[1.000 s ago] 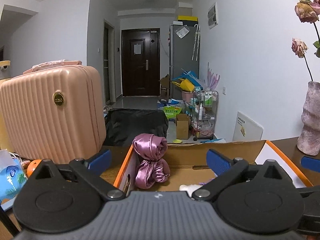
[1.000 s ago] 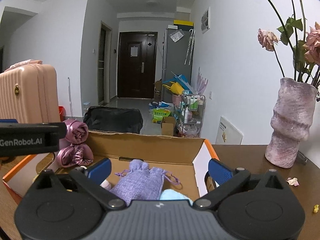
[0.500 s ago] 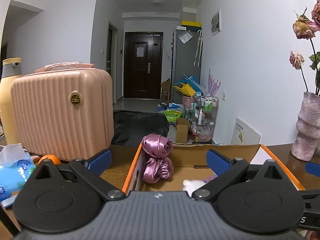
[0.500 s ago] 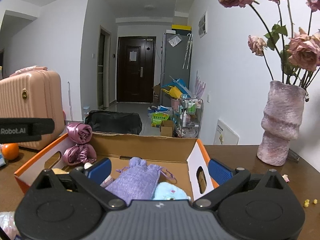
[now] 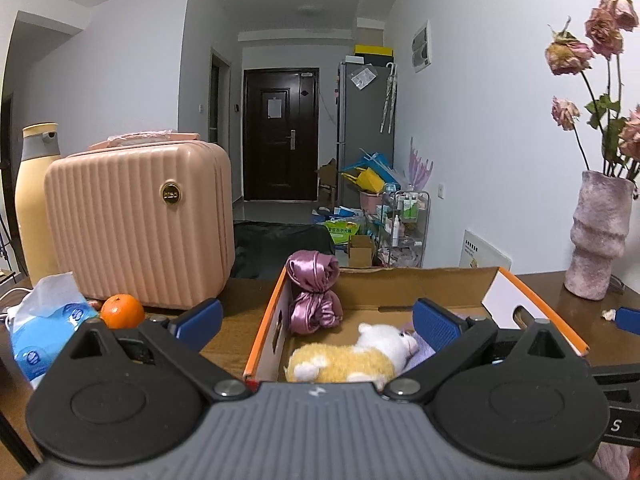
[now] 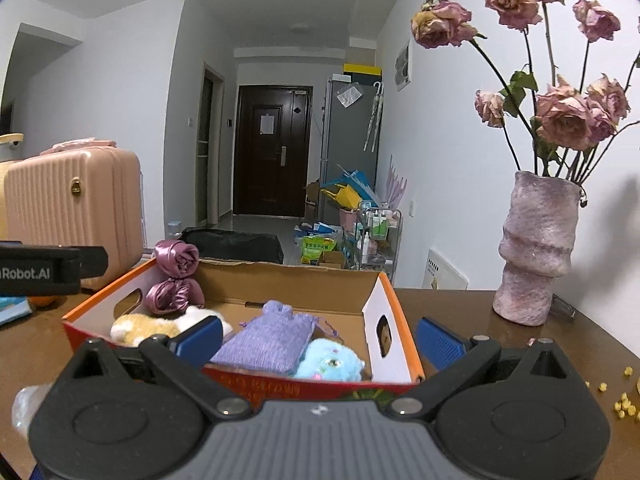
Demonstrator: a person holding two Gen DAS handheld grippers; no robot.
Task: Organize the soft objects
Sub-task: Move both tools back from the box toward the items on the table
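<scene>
Right wrist view: my right gripper (image 6: 319,335) and left gripper (image 5: 316,320) gape wide and empty near the box (image 6: 394,344) holding the pouch (image 6: 267,338), so reaching left for what may be a soft wad (image 6: 25,406), I could nudge the vase (image 6: 534,252).

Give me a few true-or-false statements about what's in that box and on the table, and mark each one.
1. A shiny mauve satin bundle leans in a corner of the orange-edged cardboard box. True.
2. The knitted lilac drawstring pouch lies outside the box. False: it lies inside.
3. The left tool grips the yellow-and-white plush toy. False: it is open and holds nothing.
4. A round orange fruit sits by the ribbed pink suitcase. True.
</scene>
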